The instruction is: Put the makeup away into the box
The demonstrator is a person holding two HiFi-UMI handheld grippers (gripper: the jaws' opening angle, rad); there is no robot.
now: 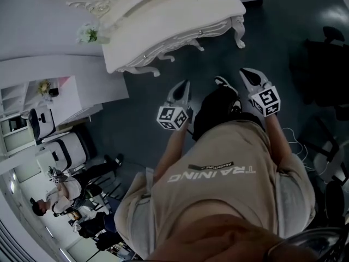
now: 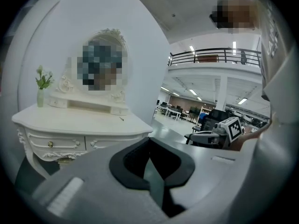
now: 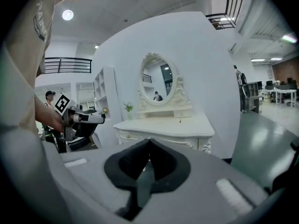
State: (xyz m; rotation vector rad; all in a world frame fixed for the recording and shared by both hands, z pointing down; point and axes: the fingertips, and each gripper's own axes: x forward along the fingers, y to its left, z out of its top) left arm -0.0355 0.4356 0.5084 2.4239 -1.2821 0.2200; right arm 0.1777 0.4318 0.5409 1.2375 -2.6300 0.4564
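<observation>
The word "TRAINING" is being displayed upside down in large white letters on the person's beige fabric T-shirt (image 1: 234, 143), while smaller print, seemingly "ADVENTURING", is being carried on a small dark strip (image 1: 211, 167) beside it.

The left gripper (image 1: 184, 85) and right gripper (image 1: 246, 72) pointed forward side by side, tilted slightly down, jaws closed with nothing between them.

Dressing table (image 1: 174, 15) cut off at top edge, tiny dark item (image 3: 180, 121) on it, perhaps makeup, unidentifiable
</observation>
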